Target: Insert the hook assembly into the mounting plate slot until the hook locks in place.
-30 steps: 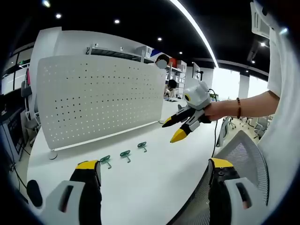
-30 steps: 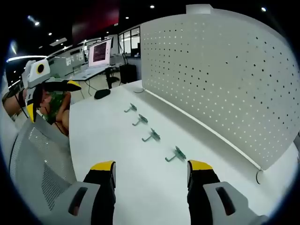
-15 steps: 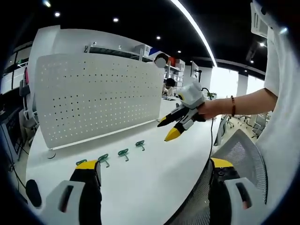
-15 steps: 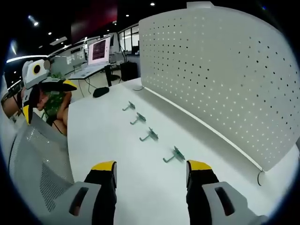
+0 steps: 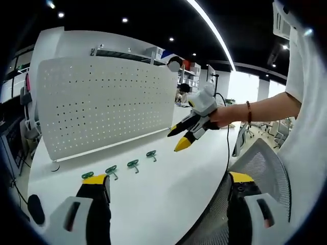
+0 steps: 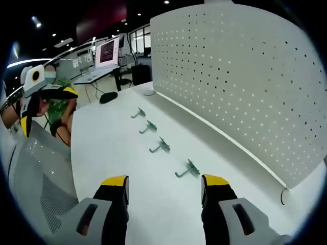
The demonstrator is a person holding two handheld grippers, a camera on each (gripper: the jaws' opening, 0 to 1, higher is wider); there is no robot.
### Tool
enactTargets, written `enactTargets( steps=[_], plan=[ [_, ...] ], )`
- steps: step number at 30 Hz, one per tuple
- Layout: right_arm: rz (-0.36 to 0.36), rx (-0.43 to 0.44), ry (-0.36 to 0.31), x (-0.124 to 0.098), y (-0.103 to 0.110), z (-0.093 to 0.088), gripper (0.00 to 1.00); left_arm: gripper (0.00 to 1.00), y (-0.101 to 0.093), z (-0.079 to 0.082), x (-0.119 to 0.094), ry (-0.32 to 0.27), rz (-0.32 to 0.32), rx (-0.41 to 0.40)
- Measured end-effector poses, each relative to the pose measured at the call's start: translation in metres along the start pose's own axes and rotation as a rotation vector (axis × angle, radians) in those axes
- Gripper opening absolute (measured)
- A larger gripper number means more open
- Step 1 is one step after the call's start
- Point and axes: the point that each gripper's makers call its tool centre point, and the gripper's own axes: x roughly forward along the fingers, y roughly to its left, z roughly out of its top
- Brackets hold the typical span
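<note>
A white desk point(image 6: 117, 153) runs along the foot of a white perforated mounting plate point(image 6: 245, 87) that stands upright on it, filling the upper right of the right gripper view and the upper left of the left gripper view point(image 5: 102, 102). Four small green hook assemblies lie in a row on the desk, just in front of the plate and apart from one another: in the right gripper view the nearest hook point(image 6: 188, 168) sits at lower centre, with the others point(image 6: 161, 146), point(image 6: 148, 126), point(image 6: 138, 113) stepping away toward the upper left.

The right gripper point(image 6: 163, 185) hovers above the desk with its yellow-tipped fingers spread and nothing between them; it also appears at centre right of the left gripper view point(image 5: 179, 139), held by a person's hand point(image 5: 222, 115). The left gripper point(image 5: 168, 181) has its fingers spread wide and empty too, low in its own view; it shows at far left of the right gripper view point(image 6: 38, 99).

A monitor point(image 6: 109, 52) glows at upper left, its text too small to read. A dark mouse-like object point(image 6: 108, 97), perhaps, lies at the desk's far end.
</note>
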Motion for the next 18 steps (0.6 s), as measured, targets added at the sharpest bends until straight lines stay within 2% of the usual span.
enactTargets(
  steps=[18],
  plan=[
    [0.010,0.031,-0.001,0.018,-0.009,0.008,0.54,0.97,0.002,0.001,-0.001,-0.009,0.000,-0.015]
  ],
)
